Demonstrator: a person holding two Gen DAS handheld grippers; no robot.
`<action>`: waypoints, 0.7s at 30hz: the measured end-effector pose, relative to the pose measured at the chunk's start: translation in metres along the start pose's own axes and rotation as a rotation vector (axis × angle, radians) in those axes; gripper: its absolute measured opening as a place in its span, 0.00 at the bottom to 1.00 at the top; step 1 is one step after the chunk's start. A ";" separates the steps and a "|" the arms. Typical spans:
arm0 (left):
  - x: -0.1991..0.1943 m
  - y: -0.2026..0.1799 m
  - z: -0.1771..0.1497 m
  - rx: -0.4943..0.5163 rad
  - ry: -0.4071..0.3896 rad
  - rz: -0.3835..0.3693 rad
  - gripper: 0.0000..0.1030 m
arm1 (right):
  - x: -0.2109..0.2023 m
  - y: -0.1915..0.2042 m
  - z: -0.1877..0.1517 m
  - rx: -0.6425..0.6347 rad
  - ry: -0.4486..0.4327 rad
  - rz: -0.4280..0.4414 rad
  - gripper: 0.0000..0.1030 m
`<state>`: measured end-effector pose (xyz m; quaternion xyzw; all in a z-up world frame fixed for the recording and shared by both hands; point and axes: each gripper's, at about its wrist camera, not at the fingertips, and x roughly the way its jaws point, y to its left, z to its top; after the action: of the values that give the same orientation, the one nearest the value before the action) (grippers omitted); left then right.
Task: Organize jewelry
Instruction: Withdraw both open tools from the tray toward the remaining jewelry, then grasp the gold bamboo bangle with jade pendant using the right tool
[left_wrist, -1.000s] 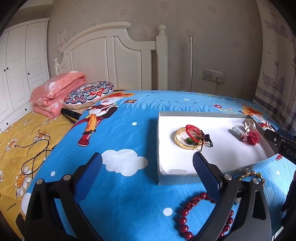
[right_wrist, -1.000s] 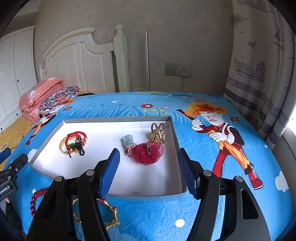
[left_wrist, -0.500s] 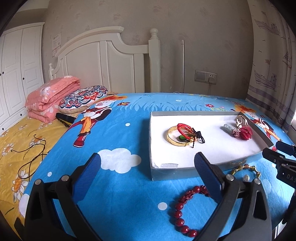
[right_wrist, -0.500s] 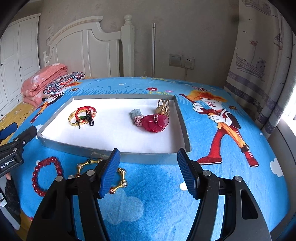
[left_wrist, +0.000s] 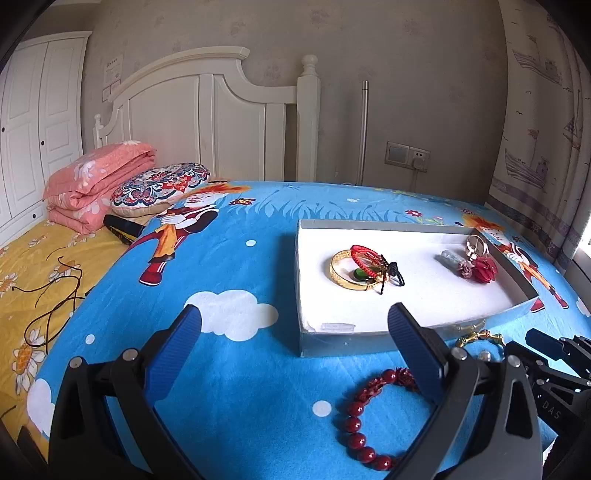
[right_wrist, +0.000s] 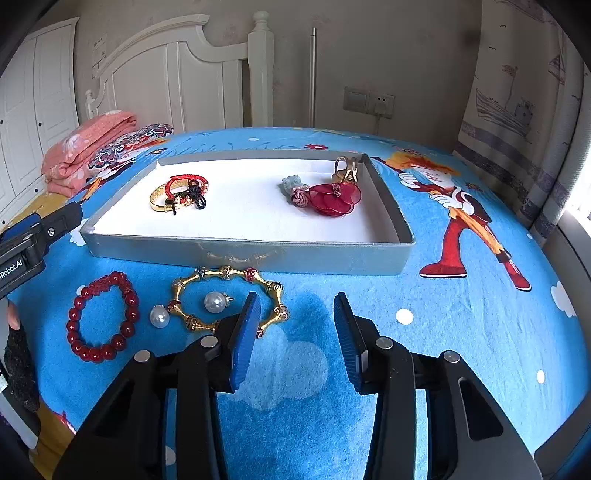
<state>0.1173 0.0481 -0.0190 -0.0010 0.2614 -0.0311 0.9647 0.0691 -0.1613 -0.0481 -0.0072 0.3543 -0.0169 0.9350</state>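
A slip or a partial catch is the likeliest failure here. The right tool (right_wrist: 295, 332) stands over the blue bedspread (right_wrist: 461, 332) with its blue pads apart and nothing between them; its jaws have just been closing, and only the left pad overlaps the near rim of the gold bamboo-link bangle (right_wrist: 227, 302). If the closing were finished in this place, the bangle could be nudged aside or pinched at one link and tipped. The two pearl earrings (right_wrist: 215, 301), one inside the bangle's ring and one just beside it, could be knocked and rolled across the soft cloth. The red bead bracelet (right_wrist: 101, 317) lies close by on the left and could be dragged along.

The left tool (left_wrist: 291, 339) is held wide apart and empty, above the bedspread near the grey tray's (left_wrist: 369, 338) front corner.

The bangle is seen as gold segments joined by small coloured collars, lying flat on the bed just in front of the tray. Inside the tray rest a gold bangle with red cord bracelets (right_wrist: 179, 192) and a red flower piece (right_wrist: 334, 197).
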 end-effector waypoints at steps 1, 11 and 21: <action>0.000 0.000 0.000 -0.001 -0.001 -0.003 0.95 | 0.001 0.001 0.001 -0.002 0.007 0.001 0.38; -0.002 0.003 -0.001 -0.021 -0.003 -0.023 0.95 | 0.019 0.009 0.014 -0.034 0.075 0.039 0.39; -0.001 0.003 -0.001 -0.022 0.004 -0.022 0.95 | 0.009 0.009 0.004 -0.040 0.014 0.078 0.10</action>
<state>0.1157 0.0511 -0.0197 -0.0143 0.2636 -0.0389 0.9637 0.0791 -0.1523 -0.0510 -0.0123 0.3611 0.0265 0.9321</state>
